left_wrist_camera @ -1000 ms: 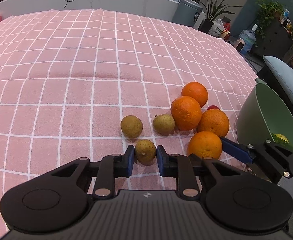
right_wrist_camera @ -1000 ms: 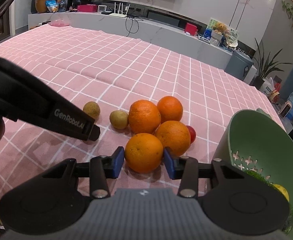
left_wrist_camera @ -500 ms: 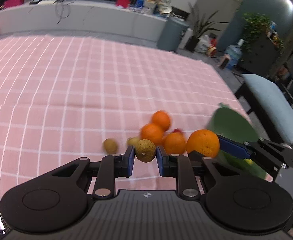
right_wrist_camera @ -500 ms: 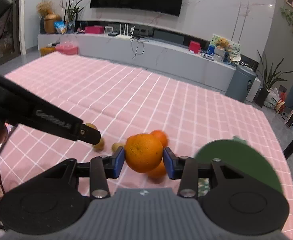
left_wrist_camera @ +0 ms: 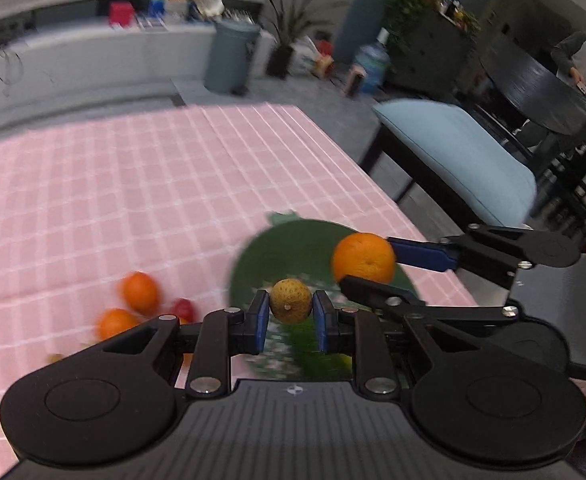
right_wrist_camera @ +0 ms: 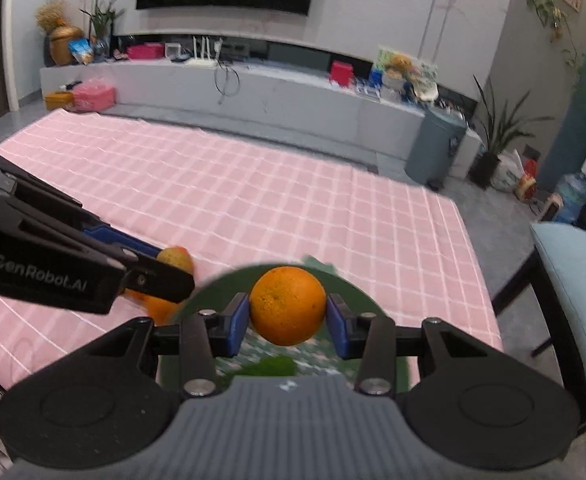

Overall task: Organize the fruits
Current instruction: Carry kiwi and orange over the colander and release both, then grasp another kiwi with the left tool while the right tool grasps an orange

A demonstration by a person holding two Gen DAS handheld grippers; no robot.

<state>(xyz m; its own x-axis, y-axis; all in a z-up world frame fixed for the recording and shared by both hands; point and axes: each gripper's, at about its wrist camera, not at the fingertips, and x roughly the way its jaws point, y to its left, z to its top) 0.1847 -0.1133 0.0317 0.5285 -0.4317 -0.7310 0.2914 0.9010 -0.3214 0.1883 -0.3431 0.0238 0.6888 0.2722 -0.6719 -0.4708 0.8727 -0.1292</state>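
My left gripper point(left_wrist_camera: 291, 314) is shut on a small yellow-brown fruit point(left_wrist_camera: 290, 301) and hangs above the green colander point(left_wrist_camera: 249, 264). My right gripper point(right_wrist_camera: 287, 322) is shut on a large orange point(right_wrist_camera: 287, 305), also over the green colander point(right_wrist_camera: 213, 288). From the left wrist view that orange point(left_wrist_camera: 363, 258) shows just right of the small fruit. The small fruit point(right_wrist_camera: 173, 258) appears at the left gripper's tip in the right wrist view. Two oranges point(left_wrist_camera: 141, 293) point(left_wrist_camera: 115, 322) and a small red fruit point(left_wrist_camera: 183, 309) lie blurred on the pink checked cloth point(left_wrist_camera: 133, 200), left of the colander.
A light blue padded chair point(left_wrist_camera: 453, 148) stands off the table's right edge. A grey bin point(right_wrist_camera: 435, 146) and potted plants sit on the floor beyond the far edge. A person point(left_wrist_camera: 585, 56) stands at a dark round table at far right.
Both grippers lifted their fruits off the cloth and swung right, from the fruit cluster to above the green colander. The remaining fruits now lie down and to the left.
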